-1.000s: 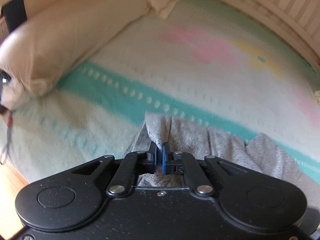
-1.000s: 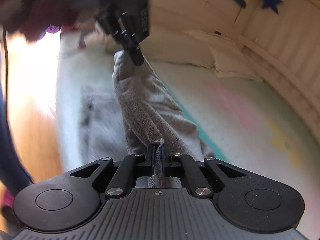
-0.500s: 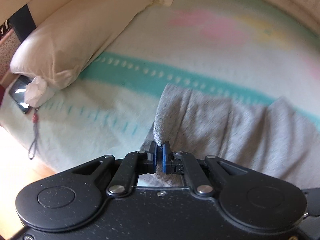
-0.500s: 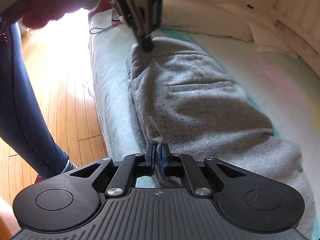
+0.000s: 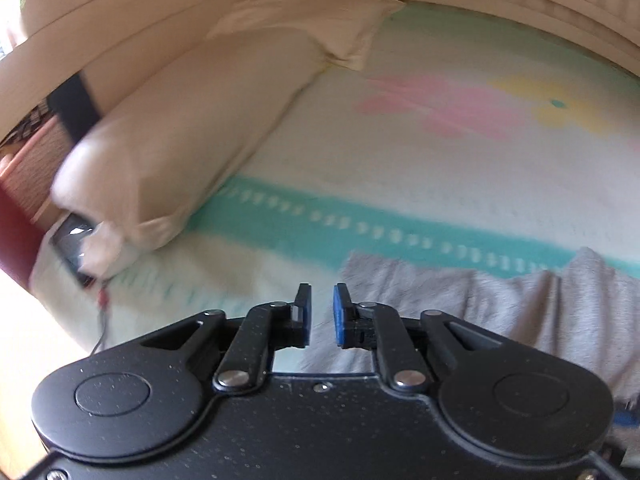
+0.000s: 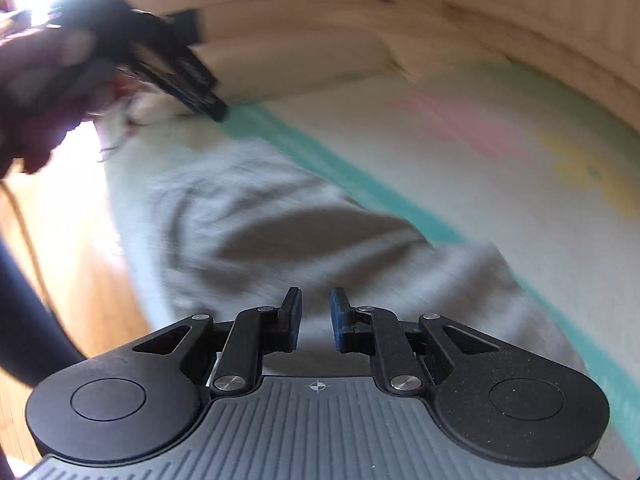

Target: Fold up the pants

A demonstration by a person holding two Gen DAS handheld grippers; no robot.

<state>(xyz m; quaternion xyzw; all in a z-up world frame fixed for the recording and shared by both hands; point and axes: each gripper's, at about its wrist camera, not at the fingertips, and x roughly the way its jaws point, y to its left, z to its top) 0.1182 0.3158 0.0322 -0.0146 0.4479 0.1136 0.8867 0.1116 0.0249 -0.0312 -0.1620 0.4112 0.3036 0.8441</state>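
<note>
The grey pants (image 5: 500, 304) lie flat on the bed, folded lengthwise along its near edge; they also show in the right wrist view (image 6: 288, 232). My left gripper (image 5: 322, 316) is open and empty, above the pants' left end. My right gripper (image 6: 316, 316) is open and empty, above the pants' other end. The left gripper also shows in the right wrist view (image 6: 216, 114), raised at the far end of the pants, clear of the cloth.
The bed blanket (image 5: 440, 160) is pale with a teal stripe and pink and yellow shapes. A cream pillow (image 5: 180, 148) lies at the head. A phone with a cord (image 5: 74, 248) sits by the pillow. A wooden floor (image 6: 76, 256) runs along the bed's edge.
Both grippers have let go of the pants and opened. The pants dropped from hanging to lying flat on the bed. Both grippers have lifted back from the cloth.
</note>
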